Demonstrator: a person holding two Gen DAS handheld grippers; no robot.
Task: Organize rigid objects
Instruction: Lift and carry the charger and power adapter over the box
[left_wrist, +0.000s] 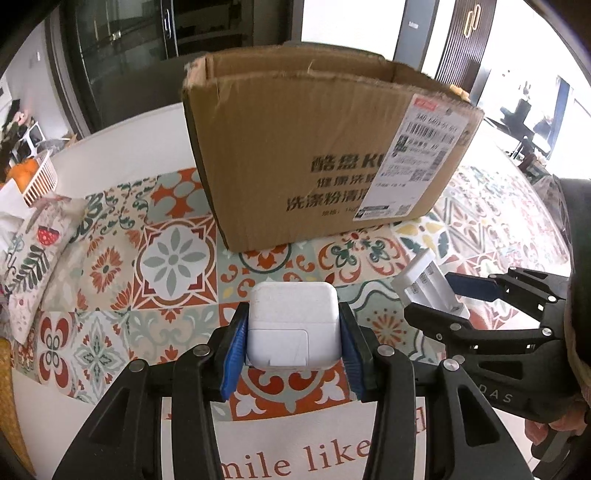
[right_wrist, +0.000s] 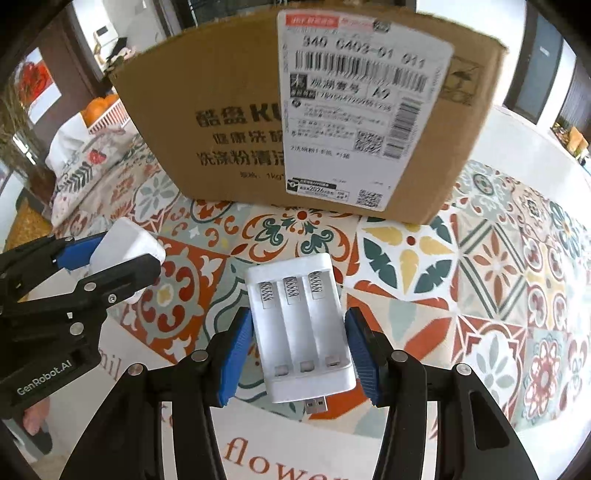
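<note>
Two grippers, each loaded, face an open-topped cardboard box (left_wrist: 317, 147) standing on a tile-patterned tablecloth (left_wrist: 110, 266). The box sits at 12 o'clock from both tools, its printed long wall turned toward them, its rim well above the level at which they hold their loads.

At centre in the left wrist view, the left gripper (left_wrist: 293, 332) is clenched on a square white power adapter (left_wrist: 293, 325), blue pads (left_wrist: 236, 347) pressing its two sides; the block appears lifted clear of the cloth.

At 3 o'clock from it, the right gripper (right_wrist: 301, 343) brackets a white three-slot battery charger (right_wrist: 301, 328). Whether both pads actually touch it cannot be told, though it looks carried. The charger's long axis runs from 6 to 12 o'clock, springs toward the box, USB plug toward the camera.

Judging by the right wrist view, where the shipping label (right_wrist: 365, 107) fills the frame, the right hand is the nearer to the wall. Either load would likely need raising over the rim before release.
</note>
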